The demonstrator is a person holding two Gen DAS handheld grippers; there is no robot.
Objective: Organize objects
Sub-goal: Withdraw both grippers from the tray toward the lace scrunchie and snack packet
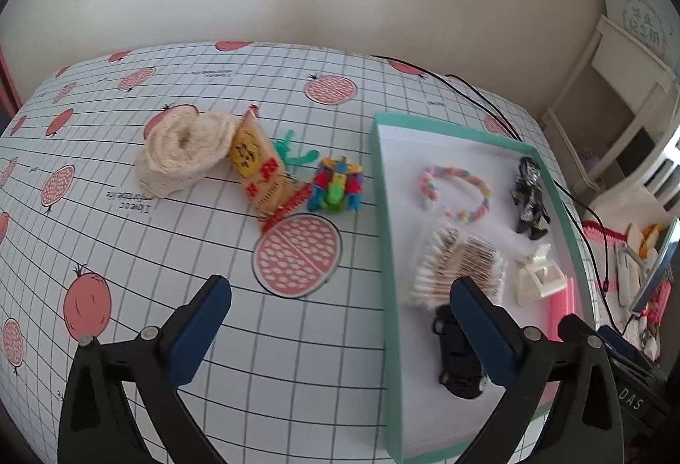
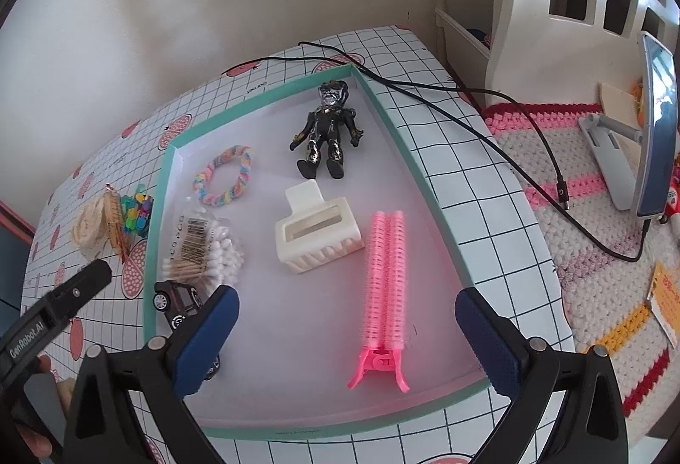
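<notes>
A shallow teal-rimmed white box (image 1: 379, 183) (image 2: 411, 162) holds a black figure (image 2: 328, 128), a pastel hair tie (image 2: 225, 177), a cotton swab pack (image 2: 204, 251), a cream hair claw (image 2: 316, 236), a pink roller clip (image 2: 384, 294) and a black toy car (image 1: 457, 357) (image 2: 178, 300). Left of the box on the tablecloth lie a cream cloth roll (image 1: 182, 149), a yellow snack packet (image 1: 261, 175), a green clip (image 1: 293, 151) and a colourful block toy (image 1: 338, 185). My left gripper (image 1: 340, 340) is open over the box's left rim. My right gripper (image 2: 346, 340) hangs open above the pink roller clip.
A grid-patterned tablecloth (image 1: 127, 251) with pink fruit covers the table. A black cable (image 2: 467, 111) runs past the box's far right corner onto a crocheted mat (image 2: 595, 251). A phone on a stand (image 2: 656, 132) stands at the right. The wall is behind.
</notes>
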